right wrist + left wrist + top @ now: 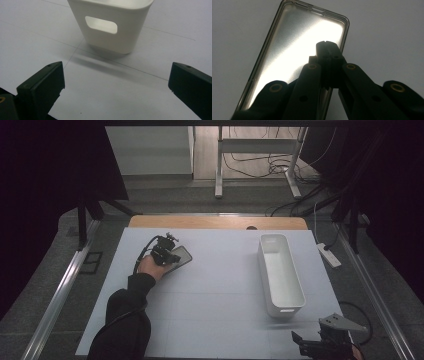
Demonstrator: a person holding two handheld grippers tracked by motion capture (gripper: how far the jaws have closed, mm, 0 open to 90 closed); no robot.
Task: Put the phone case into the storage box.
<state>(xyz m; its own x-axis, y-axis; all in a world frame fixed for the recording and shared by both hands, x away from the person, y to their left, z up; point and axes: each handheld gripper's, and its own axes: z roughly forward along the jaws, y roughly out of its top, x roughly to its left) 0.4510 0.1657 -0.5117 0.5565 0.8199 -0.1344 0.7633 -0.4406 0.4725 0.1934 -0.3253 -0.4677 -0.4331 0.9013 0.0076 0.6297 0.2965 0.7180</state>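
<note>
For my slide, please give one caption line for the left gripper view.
Left gripper shut on the edge of a clear phone case lying on the white table.

A long white bin (281, 272) stands empty on the right half of the pale worktop (220, 310), its short end with a handle slot facing near. Beyond the worktop's wooden far edge, a white power strip (330, 255) lies on the grey floor at right, and cables (260, 165) trail around a white table frame (257, 150) farther off.
</note>
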